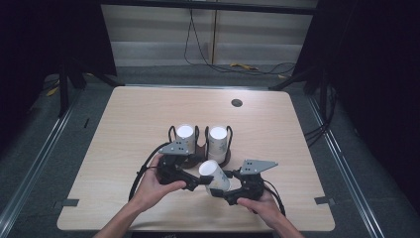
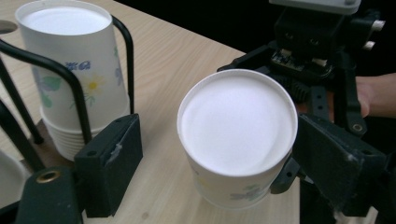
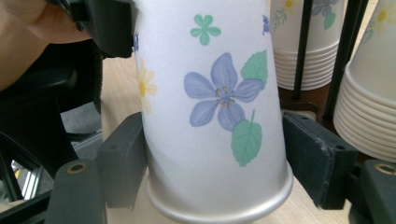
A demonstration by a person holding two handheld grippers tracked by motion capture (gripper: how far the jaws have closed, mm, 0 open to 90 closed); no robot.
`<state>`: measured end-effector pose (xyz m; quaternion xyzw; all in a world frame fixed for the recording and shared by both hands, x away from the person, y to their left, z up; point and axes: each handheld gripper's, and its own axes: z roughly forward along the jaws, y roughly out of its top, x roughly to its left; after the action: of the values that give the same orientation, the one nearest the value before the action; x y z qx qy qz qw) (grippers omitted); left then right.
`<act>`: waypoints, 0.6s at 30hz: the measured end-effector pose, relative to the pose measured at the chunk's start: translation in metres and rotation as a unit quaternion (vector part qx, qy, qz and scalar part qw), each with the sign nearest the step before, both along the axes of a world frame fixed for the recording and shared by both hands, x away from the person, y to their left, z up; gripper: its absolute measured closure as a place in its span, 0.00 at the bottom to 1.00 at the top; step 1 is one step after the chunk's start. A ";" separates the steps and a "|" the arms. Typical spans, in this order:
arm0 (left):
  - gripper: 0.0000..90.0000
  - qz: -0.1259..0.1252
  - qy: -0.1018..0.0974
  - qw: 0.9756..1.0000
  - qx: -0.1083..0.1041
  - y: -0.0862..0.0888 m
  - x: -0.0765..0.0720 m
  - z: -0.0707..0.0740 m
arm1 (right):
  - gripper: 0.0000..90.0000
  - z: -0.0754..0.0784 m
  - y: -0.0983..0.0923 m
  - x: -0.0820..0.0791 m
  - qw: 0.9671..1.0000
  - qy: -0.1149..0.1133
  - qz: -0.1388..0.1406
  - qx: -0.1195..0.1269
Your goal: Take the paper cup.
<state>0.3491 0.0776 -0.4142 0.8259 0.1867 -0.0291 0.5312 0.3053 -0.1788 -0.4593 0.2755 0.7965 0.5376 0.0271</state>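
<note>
Low in the centre of the high view, an upturned flowered cup (image 1: 215,174) is held tilted over the table (image 1: 124,129), clamped by the right gripper (image 1: 221,191); the left gripper (image 1: 199,180) is spread around it. Directly above, two cup stacks (image 1: 218,140) in a black wire rack (image 1: 199,136) are seen.

White paper cup (image 3: 215,116) bears blue, seemingly yellow flowers.

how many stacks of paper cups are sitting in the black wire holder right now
2. The left stack and the right stack stand upside down, side by side in the wire holder. A separate single cup is held between the two grippers in front.
</note>
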 end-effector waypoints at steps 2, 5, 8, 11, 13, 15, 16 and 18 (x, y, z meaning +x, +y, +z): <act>0.18 -0.001 0.001 1.000 0.005 0.000 0.000 -0.001 | 0.30 0.000 0.000 0.001 1.000 0.003 0.001 0.001; 0.20 -0.001 -0.003 1.000 0.025 0.002 -0.001 -0.002 | 0.30 0.000 0.003 0.005 1.000 0.009 0.010 -0.010; 0.22 0.003 -0.007 1.000 0.022 0.007 0.000 0.000 | 0.30 -0.002 0.006 0.008 0.999 0.017 0.018 -0.020; 0.20 0.005 -0.002 0.999 0.034 0.009 0.002 -0.003 | 0.30 -0.003 0.007 0.009 0.999 0.020 0.022 -0.035; 0.20 0.000 0.009 0.999 0.047 0.011 0.003 -0.005 | 0.30 -0.004 0.007 0.009 0.998 0.021 0.024 -0.045; 0.19 0.000 0.002 0.999 0.047 0.013 0.001 -0.006 | 0.30 -0.003 0.006 0.009 0.998 0.021 0.027 -0.051; 0.18 -0.001 0.004 0.999 0.043 0.014 0.001 -0.007 | 0.30 -0.003 0.006 0.009 0.998 0.022 0.028 -0.055; 0.18 -0.001 0.006 0.999 0.045 0.015 0.001 -0.008 | 0.30 -0.003 0.006 0.009 0.997 0.024 0.031 -0.061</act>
<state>0.3500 0.0925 -0.4222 0.8489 0.1896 -0.0260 0.4926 0.3141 -0.1727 -0.4623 0.2609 0.8363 0.4822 0.0077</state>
